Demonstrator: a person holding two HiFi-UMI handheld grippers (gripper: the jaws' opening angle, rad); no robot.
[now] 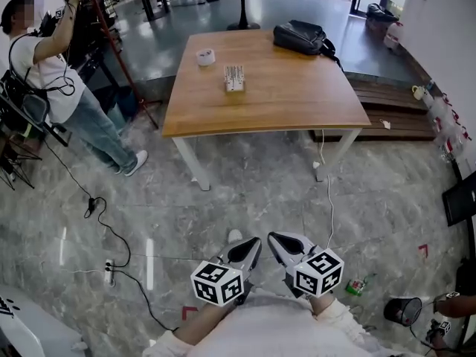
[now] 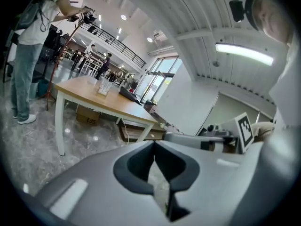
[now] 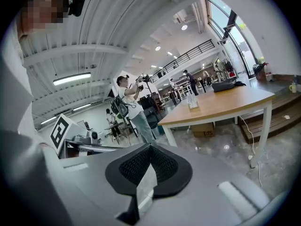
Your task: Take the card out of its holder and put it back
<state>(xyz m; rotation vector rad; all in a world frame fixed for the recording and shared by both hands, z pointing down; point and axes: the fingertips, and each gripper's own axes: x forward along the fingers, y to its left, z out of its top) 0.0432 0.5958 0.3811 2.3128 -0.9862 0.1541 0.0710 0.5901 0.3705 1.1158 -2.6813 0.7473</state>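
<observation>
The card holder (image 1: 234, 78), a small clear stand with cards in it, sits on the wooden table (image 1: 297, 99) far ahead of me. In the left gripper view the holder (image 2: 104, 87) is small on the table top, as is the card holder (image 3: 193, 101) in the right gripper view. Both grippers hang close to my body over the marble floor, well short of the table. My left gripper (image 1: 251, 249) is shut with nothing in it, its jaws meeting at the tip (image 2: 154, 143). My right gripper (image 1: 281, 244) is shut and empty too (image 3: 150, 146).
A tape roll (image 1: 205, 56) and a black bag (image 1: 301, 36) also lie on the table. A person (image 1: 56, 80) stands at the left by a tripod. Cables (image 1: 104, 229) trail across the floor. A black bin (image 1: 403, 311) stands at the lower right, a wooden step (image 1: 394, 106) beyond the table.
</observation>
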